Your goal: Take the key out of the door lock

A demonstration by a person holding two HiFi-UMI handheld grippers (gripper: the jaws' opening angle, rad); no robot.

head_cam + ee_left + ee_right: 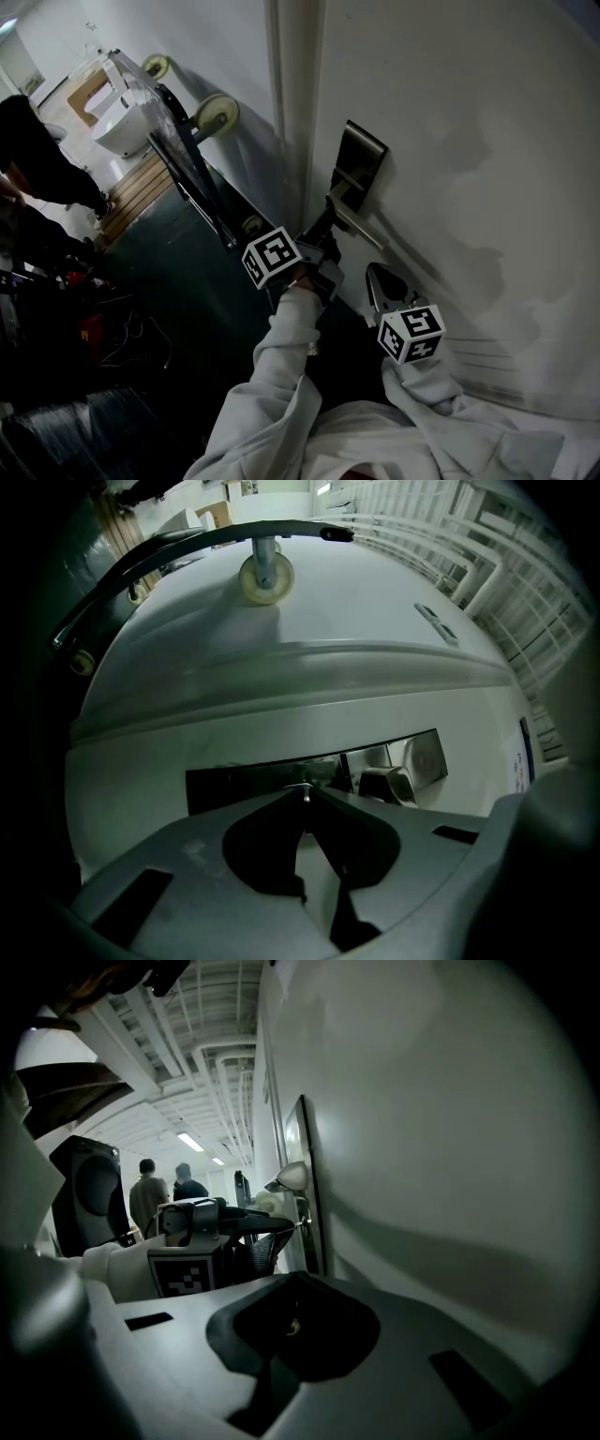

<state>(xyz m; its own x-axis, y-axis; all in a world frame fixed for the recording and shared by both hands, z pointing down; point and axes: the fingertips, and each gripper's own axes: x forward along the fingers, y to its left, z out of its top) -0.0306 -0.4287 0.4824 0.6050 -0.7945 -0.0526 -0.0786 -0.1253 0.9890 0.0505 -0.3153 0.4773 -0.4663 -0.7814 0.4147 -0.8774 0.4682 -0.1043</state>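
Your left tool (303, 797) pinches the key (304, 791) at the lock plate (234, 785); extraction appears in hand. Next, pull straight out from the plate. Your right tool (296, 1283) is pressed together, empty.

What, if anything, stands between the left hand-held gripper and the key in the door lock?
Nothing visible does. The left hand-held gripper is at the lock plate, its jaws closed on a small metal piece, apparently the key. The door handle sits off to one side.
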